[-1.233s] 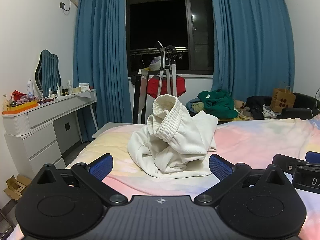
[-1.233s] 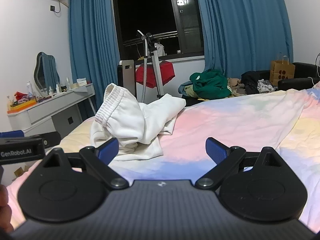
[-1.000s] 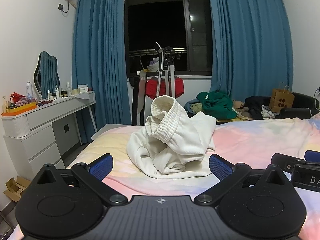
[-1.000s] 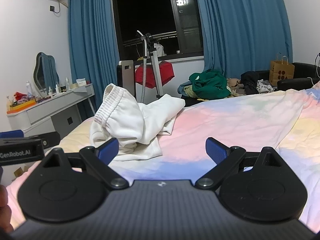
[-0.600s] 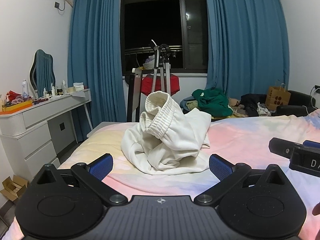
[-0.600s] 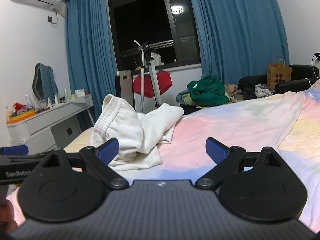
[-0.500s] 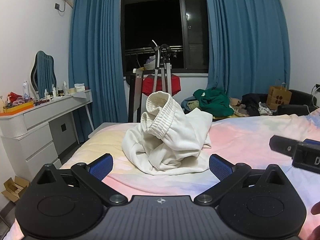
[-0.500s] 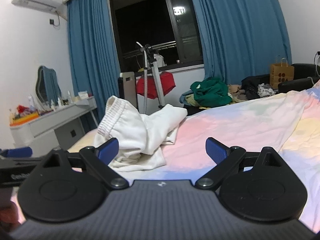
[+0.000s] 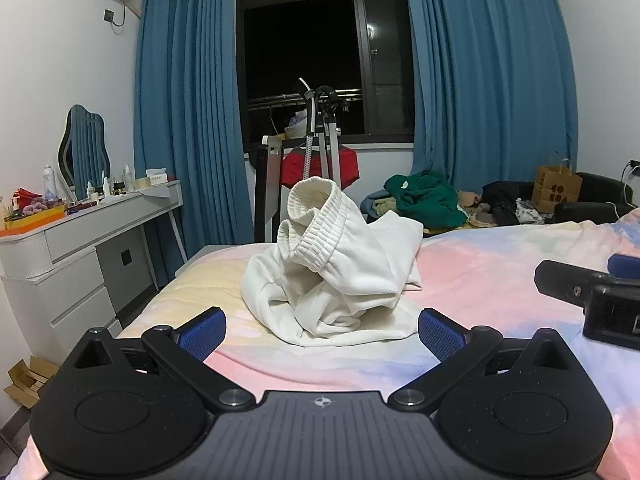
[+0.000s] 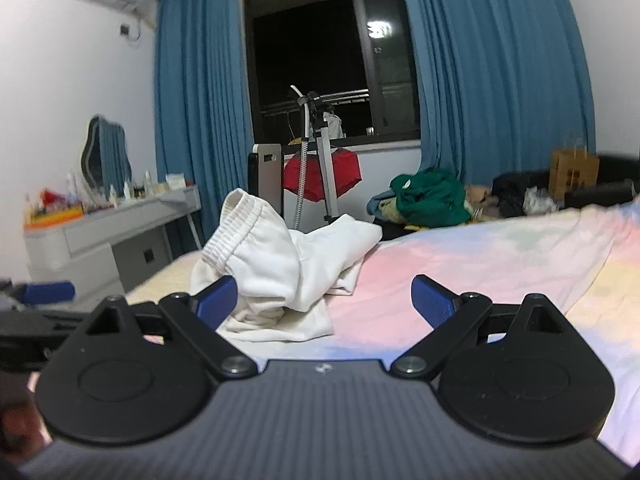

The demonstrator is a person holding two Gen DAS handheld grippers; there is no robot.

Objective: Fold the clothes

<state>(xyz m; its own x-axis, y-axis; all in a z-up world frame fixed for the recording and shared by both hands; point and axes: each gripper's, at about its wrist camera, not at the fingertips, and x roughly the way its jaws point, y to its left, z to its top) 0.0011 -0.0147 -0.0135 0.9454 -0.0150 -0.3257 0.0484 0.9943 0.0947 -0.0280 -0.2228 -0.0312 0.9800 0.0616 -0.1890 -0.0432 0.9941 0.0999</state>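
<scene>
A crumpled cream-white garment [image 9: 332, 272] with a ribbed elastic waistband standing up lies heaped on the pastel pink-and-yellow bed cover [image 9: 492, 264]. My left gripper [image 9: 322, 328] is open and empty, just short of the heap. My right gripper [image 10: 324, 300] is open and empty; the garment [image 10: 280, 272] lies ahead and to its left, behind its left fingertip. The right gripper's body also shows at the right edge of the left wrist view [image 9: 600, 300].
A white dresser [image 9: 80, 256] with bottles and a mirror stands left of the bed. A clothes steamer stand with a red item [image 9: 320, 160] stands beyond the bed's far end. A green clothes pile [image 9: 428, 200] and a paper bag [image 9: 556, 188] lie at the back right.
Both grippers have shifted slightly towards the garment; the right wrist view has swung and is blurred. The garment has not moved. Both stay open.
</scene>
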